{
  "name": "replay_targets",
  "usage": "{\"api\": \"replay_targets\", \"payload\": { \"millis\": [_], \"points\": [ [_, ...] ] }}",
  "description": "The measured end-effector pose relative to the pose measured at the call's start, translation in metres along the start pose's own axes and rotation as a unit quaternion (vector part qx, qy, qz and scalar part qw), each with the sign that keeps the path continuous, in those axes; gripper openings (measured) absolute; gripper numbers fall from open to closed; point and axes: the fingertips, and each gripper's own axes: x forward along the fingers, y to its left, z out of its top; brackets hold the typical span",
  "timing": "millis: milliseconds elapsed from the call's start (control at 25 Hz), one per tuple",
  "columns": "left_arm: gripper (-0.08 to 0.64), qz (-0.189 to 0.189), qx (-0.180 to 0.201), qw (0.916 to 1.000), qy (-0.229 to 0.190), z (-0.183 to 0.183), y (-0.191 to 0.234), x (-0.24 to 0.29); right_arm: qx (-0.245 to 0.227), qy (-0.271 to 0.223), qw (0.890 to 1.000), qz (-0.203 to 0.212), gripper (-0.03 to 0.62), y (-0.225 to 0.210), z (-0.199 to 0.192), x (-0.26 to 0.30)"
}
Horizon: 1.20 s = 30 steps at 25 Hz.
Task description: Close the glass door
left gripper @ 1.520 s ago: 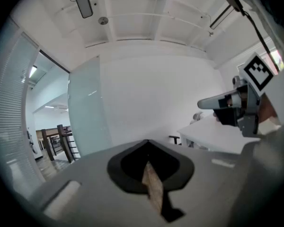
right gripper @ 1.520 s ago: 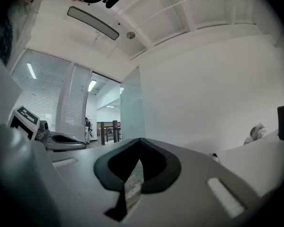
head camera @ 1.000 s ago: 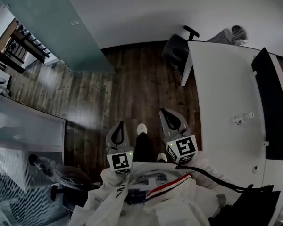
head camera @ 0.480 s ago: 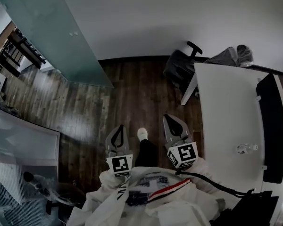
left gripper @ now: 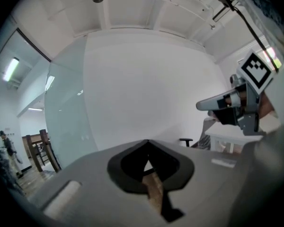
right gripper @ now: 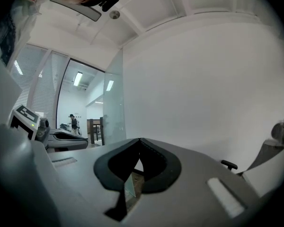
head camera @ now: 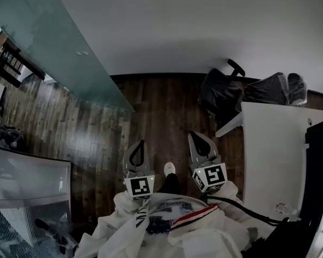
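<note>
I find the head view dim and cool: the wooden floor (head camera: 161, 112) reads dark, the white wall (head camera: 204, 31) flat grey. Both gripper views are brighter, with strip lights (right gripper: 78, 78) glowing near the glass door (right gripper: 114, 108). I note heavy fisheye bending, black vignetted corners and a soft nearest foreground.

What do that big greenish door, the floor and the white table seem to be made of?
The glass door looks like frosted glass: pale green, smooth and hazy. The floor looks like dark wood planks, or wood-look laminate: grain and board seams show. The table has a smooth white matte top, probably laminate.
</note>
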Motion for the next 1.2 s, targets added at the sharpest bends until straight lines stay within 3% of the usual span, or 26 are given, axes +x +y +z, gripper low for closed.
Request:
{"api": "replay_targets", "payload": {
  "millis": [400,680,840,1000,1200],
  "points": [
    [0.002,0.017,-0.004,0.9995,0.025,-0.024,0.076,0.087,0.006,0.022,0.999,0.032,0.005,-0.003,-0.013,0.134],
    [0.002,0.014,-0.011,0.9995,0.026,-0.039,0.098,0.128,-0.015,0.030,0.999,0.036,0.005,-0.014,-0.006,0.175],
    [0.002,0.009,-0.015,0.9995,0.025,-0.035,0.093,0.170,-0.009,0.045,0.999,0.018,0.005,-0.055,-0.015,0.193],
    [0.002,0.019,-0.016,0.9992,0.030,-0.030,0.090,0.221,-0.009,0.045,0.999,0.025,0.005,-0.097,-0.019,0.234],
    [0.002,0.075,-0.006,0.9961,0.045,-0.009,0.109,0.290,-0.012,0.039,0.997,0.064,0.005,-0.146,-0.006,0.302]
  ]
}}
